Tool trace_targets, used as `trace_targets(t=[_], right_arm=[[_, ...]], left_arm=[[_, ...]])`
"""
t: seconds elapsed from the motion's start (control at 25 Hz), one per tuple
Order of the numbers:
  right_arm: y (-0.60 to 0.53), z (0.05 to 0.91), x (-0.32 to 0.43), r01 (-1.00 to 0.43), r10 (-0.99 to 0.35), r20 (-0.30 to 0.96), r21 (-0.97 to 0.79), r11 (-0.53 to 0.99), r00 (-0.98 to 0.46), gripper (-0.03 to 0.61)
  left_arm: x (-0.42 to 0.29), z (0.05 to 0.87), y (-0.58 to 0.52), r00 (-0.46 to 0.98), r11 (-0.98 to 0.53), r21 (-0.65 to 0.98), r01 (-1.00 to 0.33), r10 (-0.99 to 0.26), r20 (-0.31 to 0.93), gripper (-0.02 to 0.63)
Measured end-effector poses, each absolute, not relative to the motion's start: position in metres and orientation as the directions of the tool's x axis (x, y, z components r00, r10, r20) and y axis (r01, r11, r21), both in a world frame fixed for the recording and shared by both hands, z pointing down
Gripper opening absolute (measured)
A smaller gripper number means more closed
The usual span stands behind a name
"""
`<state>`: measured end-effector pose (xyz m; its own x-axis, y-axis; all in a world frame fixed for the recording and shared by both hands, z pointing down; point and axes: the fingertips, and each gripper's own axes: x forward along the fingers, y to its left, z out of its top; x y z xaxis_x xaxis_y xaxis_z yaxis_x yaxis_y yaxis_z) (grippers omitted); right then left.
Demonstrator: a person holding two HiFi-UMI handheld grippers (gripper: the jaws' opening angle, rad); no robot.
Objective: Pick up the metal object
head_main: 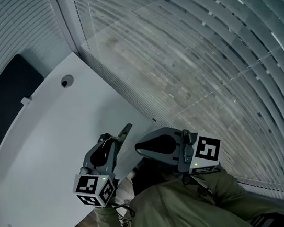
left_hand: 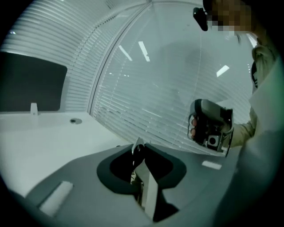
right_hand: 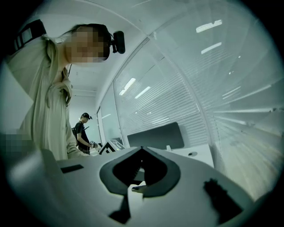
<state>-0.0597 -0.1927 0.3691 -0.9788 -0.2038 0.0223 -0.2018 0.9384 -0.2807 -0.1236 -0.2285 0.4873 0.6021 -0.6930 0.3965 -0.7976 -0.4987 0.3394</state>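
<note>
A glass wall backed by pale horizontal slatted blinds (head_main: 201,48) fills the upper right of the head view. Ceiling lights reflect off it as streaks. Against its base lies a smooth, matte white tabletop (head_main: 47,151) with a curved far edge, and a flat dark rectangular panel (head_main: 3,104) stands behind it on the left. The person's loose olive fabric sleeves (head_main: 172,211) fill the bottom of the view.

Both tools hang above the near edge of the tabletop, just beside each other. The left hand-held gripper (left_hand: 138,153) is a grey moulded plastic shell with a dark heart-shaped opening. Its jaws are pressed together into one narrow wedge, pinching a thin sliver of bright, shiny metal (left_hand: 138,145) — only its pointed tip shows past the jaw ends, raised clear of the tabletop. The right hand-held gripper (right_hand: 139,175) has the same matte grey build, and its jaws are drawn together with nothing visible between them.

Each tool carries a cube with black-and-white square markers, the left one (head_main: 94,189) near the sleeve and the right one (head_main: 207,151) toward the glass. A small round dark cable grommet (head_main: 66,82) sits at the far end of the tabletop — well apart from both tools.
</note>
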Motion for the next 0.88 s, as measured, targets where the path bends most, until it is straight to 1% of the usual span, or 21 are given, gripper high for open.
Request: trace_targets(t=[0.2, 0.24, 0.36, 0.6, 0.76, 0.88], right_arm=[[-0.177, 0.357, -0.067, -0.162, -0.172, -0.021, -0.234, 0.959, -0.985, 0.005], [-0.171, 0.355, -0.069, -0.153, -0.163, -0.027, -0.221, 0.963, -0.986, 0.005], [-0.156, 0.349, -0.069, -0.114, -0.126, -0.045, -0.197, 0.974, -0.991, 0.005], [-0.138, 0.332, -0.069, -0.074, -0.082, -0.048, -0.162, 0.984, -0.995, 0.003], [-0.13, 0.317, -0.067, -0.093, -0.103, -0.056, -0.148, 0.985, -0.993, 0.005], [-0.089, 0.31, -0.071, -0.113, -0.119, -0.042, -0.112, 0.987, -0.992, 0.005]], left_arm=[[-0.141, 0.434, -0.208, 0.572, -0.511, 0.269, -0.817, -0.781, 0.253, 0.063], [-0.145, 0.424, -0.201, 0.556, -0.5, 0.261, -0.826, -0.8, 0.224, 0.037], [-0.153, 0.397, -0.179, 0.504, -0.462, 0.239, -0.854, -0.85, 0.156, 0.031], [-0.151, 0.372, -0.15, 0.48, -0.456, 0.191, -0.869, -0.87, 0.11, 0.029], [-0.145, 0.352, -0.132, 0.501, -0.488, 0.14, -0.862, -0.862, 0.08, 0.029], [-0.145, 0.338, -0.087, 0.519, -0.511, 0.113, -0.852, -0.853, 0.05, 0.029]])
